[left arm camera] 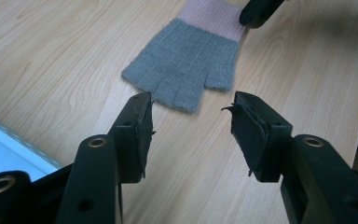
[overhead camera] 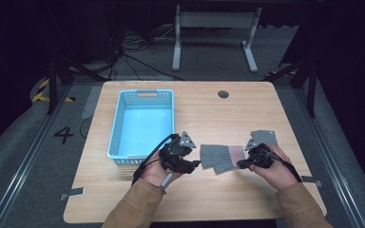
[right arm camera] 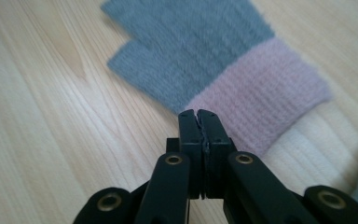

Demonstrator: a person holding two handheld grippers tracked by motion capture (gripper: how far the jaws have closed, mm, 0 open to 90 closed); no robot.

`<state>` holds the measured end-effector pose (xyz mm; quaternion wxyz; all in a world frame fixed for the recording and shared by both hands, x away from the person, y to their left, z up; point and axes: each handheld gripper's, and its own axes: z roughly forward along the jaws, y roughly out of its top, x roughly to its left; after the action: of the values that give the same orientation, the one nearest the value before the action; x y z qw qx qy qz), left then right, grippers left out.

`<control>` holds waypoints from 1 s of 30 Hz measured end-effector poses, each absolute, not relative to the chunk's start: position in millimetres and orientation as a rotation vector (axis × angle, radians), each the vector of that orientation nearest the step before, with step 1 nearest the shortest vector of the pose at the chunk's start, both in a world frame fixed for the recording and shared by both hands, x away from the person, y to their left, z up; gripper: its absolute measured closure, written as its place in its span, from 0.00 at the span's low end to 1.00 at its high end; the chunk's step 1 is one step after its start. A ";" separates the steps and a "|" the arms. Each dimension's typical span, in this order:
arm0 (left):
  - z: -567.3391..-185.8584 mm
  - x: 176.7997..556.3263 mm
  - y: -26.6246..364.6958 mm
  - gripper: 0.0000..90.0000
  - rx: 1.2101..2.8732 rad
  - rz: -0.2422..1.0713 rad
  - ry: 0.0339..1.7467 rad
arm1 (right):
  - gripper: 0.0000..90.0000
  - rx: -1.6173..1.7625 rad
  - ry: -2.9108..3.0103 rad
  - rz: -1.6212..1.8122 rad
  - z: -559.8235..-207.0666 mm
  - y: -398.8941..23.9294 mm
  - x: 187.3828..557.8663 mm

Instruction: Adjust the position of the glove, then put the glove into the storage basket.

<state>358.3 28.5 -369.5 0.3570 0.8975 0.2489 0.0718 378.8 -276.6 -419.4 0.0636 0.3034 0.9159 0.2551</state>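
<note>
Nearest us, our left gripper (left arm camera: 193,119) has its fingers (left arm camera: 137,135) apart with nothing between them; the grey knitted fingerless glove with a pink cuff (left arm camera: 186,60) lies flat on the pale wooden worktop (left arm camera: 51,60) just beyond their tips. Our right gripper (right arm camera: 198,114) has its fingers pressed together, tips at the cuff's edge. Left of our left fingers stands a light blue plastic basket (overhead camera: 116,123).

Dark room; grey floor (overhead camera: 19,156); white frame (overhead camera: 215,21) behind wooden table (overhead camera: 247,114).
</note>
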 end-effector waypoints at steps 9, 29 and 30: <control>-367.2 358.8 30.8 0.54 2.303 0.187 0.644 | 0.77 1.034 2.570 0.911 -390.8 -295.1 373.8; -367.4 356.5 34.4 0.54 2.305 0.199 0.660 | 0.60 1.387 2.242 0.913 -391.8 -341.2 387.9; -367.6 356.2 34.8 0.54 2.305 0.199 0.663 | 0.59 1.376 2.238 0.903 -394.0 -344.0 389.7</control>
<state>356.2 34.8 -367.6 0.3594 0.8938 0.2570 0.0772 389.7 -344.0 -394.0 0.1808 0.4870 0.7924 0.3197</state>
